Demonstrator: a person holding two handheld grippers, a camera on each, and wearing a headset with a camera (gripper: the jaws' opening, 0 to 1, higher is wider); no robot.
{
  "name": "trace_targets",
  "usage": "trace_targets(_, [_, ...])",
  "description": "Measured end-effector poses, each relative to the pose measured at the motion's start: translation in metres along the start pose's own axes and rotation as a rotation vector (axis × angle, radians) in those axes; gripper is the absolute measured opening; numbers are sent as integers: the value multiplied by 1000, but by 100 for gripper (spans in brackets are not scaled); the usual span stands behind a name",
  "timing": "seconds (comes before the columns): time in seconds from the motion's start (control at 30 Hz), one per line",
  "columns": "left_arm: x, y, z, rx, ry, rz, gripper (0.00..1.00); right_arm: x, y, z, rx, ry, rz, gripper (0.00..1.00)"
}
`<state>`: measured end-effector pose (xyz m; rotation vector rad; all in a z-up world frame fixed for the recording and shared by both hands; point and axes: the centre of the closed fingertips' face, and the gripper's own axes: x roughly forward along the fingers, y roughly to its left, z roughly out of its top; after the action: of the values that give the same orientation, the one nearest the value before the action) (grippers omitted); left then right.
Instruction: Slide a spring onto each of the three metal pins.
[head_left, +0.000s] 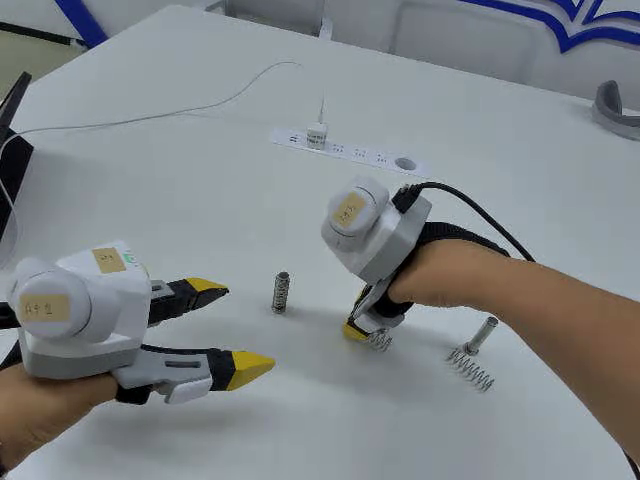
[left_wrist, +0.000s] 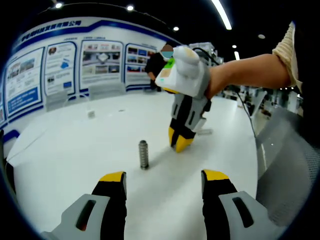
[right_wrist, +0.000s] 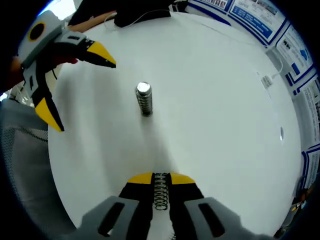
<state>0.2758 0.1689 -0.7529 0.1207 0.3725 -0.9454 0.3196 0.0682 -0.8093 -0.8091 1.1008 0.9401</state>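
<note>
Left yellow-tipped tongs wide open, empty, parked aside; right tongs clamp small steel coil spring low over white bench, likely for grey steel pin lying nearby.

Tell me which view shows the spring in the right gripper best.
The right gripper view: the spring sits close up between the right gripper's yellow tips, coils distinct. The head view catches a few coils under that gripper. In the left gripper view it cannot be made out at the tips.
</note>
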Motion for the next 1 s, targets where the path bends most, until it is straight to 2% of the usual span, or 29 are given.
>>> trace_targets(1.0, [5, -5, 7, 18, -1, -15, 61, -32, -1, 1, 34, -98, -29, 12])
